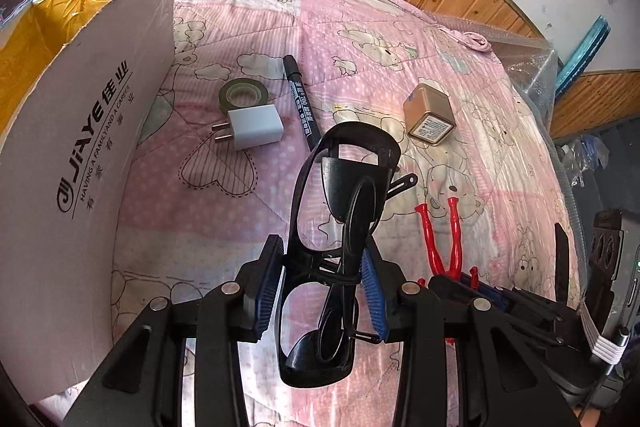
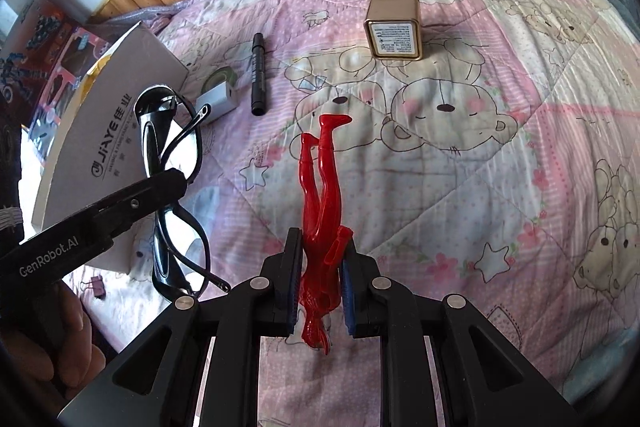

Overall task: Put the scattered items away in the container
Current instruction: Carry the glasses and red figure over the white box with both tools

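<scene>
Holding two items, none boxed yet: your left gripper [image 1: 323, 281] pinches glasses [image 1: 340, 227], right gripper [image 2: 320, 281] clamps red figure [image 2: 322, 195]. Ahead on quilt: tape [image 1: 243, 95], charger [image 1: 256, 128], marker [image 1: 300, 103], gold tin [image 1: 429, 115]. Box [image 1: 80, 155] left of left gripper.

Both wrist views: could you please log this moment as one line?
left tongs: glasses | right tongs: red figure | box: left | bed: four loose

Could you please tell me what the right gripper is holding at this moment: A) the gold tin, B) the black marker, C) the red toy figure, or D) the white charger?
C: the right gripper is shut on the red toy figure, while the marker, gold tin and charger lie on the quilt.
</scene>
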The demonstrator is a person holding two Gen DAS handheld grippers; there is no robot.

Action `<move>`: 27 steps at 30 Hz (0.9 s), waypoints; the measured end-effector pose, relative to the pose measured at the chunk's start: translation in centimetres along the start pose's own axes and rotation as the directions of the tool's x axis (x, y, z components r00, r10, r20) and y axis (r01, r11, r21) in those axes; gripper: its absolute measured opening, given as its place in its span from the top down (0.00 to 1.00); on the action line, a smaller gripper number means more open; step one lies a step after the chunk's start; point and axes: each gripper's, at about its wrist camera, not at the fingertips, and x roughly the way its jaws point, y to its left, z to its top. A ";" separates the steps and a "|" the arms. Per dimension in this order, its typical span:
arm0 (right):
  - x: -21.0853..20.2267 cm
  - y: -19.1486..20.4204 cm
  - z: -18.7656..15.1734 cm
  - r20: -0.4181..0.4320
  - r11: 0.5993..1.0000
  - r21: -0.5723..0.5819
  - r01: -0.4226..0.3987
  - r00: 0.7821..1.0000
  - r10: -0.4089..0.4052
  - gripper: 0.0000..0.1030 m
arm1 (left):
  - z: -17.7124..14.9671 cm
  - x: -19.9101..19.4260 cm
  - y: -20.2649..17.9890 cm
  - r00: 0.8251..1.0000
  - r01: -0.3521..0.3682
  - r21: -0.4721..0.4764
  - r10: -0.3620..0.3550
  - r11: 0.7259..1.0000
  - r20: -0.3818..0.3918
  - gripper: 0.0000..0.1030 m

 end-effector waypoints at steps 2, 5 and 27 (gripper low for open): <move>-0.5 0.3 -0.4 0.003 1.000 -0.008 0.000 1.000 0.000 0.82 | -0.4 -0.7 -0.1 1.000 -0.002 -0.001 0.002 1.000 0.007 0.61; -1.2 0.8 -1.0 0.011 1.000 -0.018 0.001 1.000 0.000 0.82 | -0.9 -1.7 -0.1 1.000 -0.001 -0.003 0.001 1.000 0.016 0.61; -6.4 6.0 -3.1 0.097 0.993 -0.115 -0.033 0.994 0.044 0.82 | -4.0 -8.4 -0.5 0.995 0.027 0.023 -0.029 0.999 0.095 0.61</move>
